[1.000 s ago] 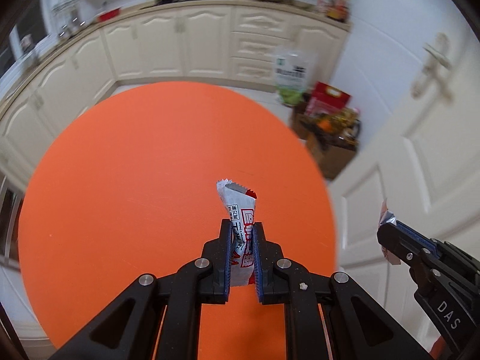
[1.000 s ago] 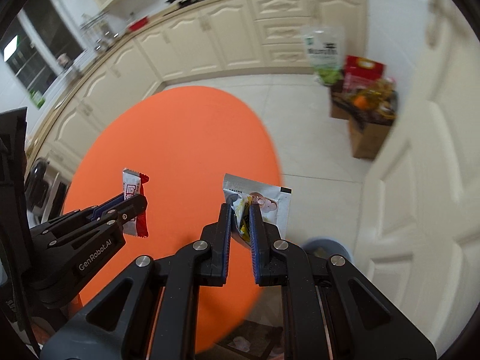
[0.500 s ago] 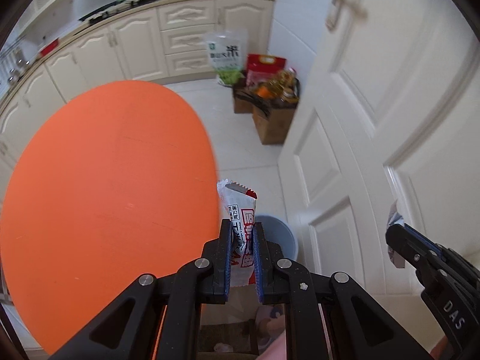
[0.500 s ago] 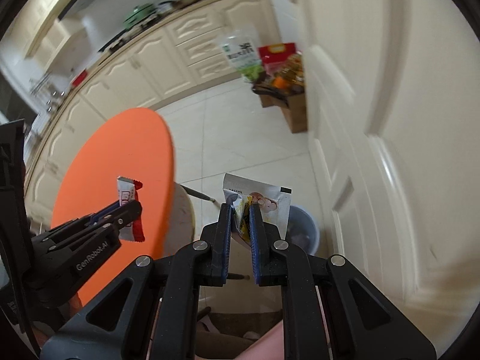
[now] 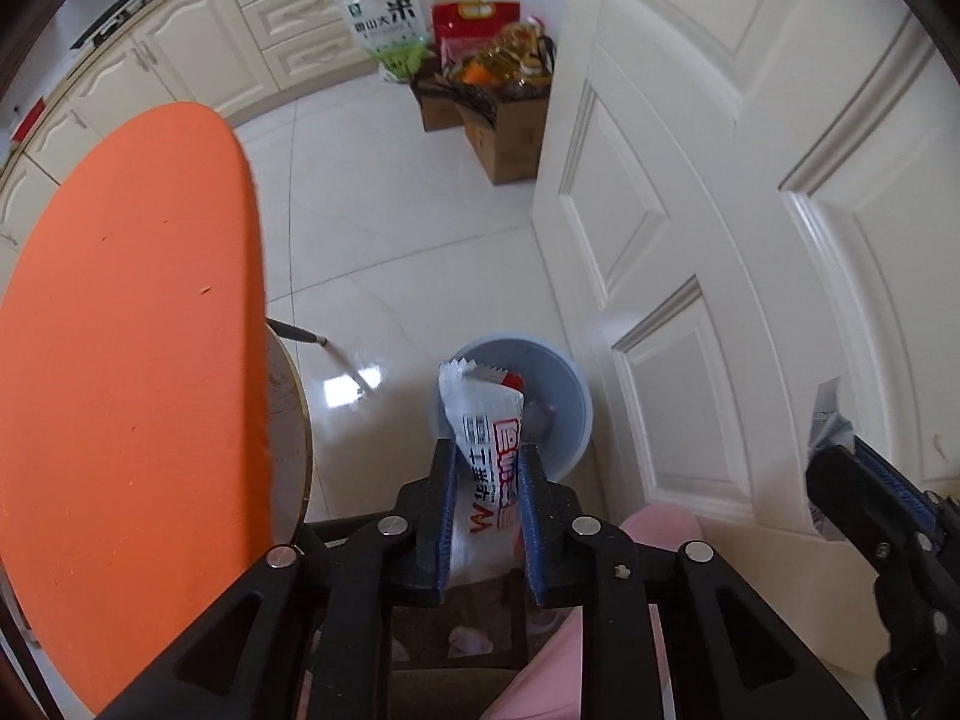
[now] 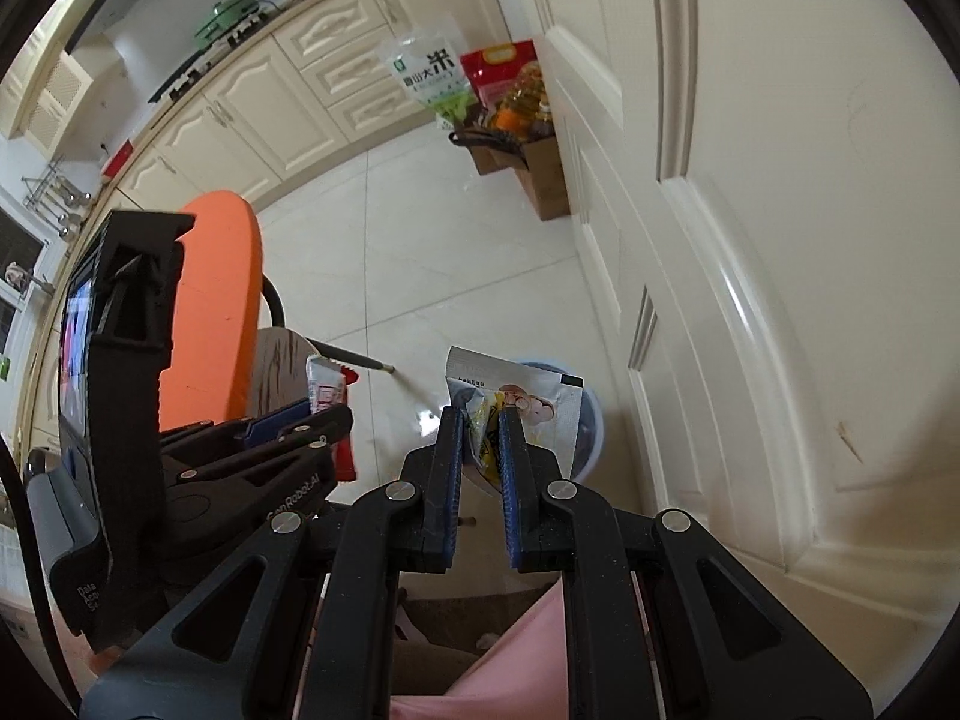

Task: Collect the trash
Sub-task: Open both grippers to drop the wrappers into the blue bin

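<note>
My left gripper [image 5: 485,462] is shut on a white and red snack wrapper [image 5: 483,420], held upright above the floor in front of a pale blue trash bin [image 5: 564,384]. My right gripper [image 6: 481,427] is shut on a silver snack packet [image 6: 528,405], held in front of the same bin [image 6: 591,420]. In the right wrist view the left gripper [image 6: 312,420] and its wrapper [image 6: 324,387] show at left. In the left wrist view the right gripper [image 5: 852,468] shows at the right edge with a bit of the silver packet [image 5: 831,414].
The round orange table [image 5: 132,360] is at left. A white panelled door [image 5: 750,210] stands close on the right. A cardboard box of groceries [image 5: 504,114] and a rice bag [image 5: 390,24] sit by cream cabinets [image 5: 198,54]. A pink-clad leg [image 5: 600,648] is below.
Both grippers have swung right, off the orange table and toward the door, each still holding its wrapper. The blue bin on the floor now lies straight ahead of both.
</note>
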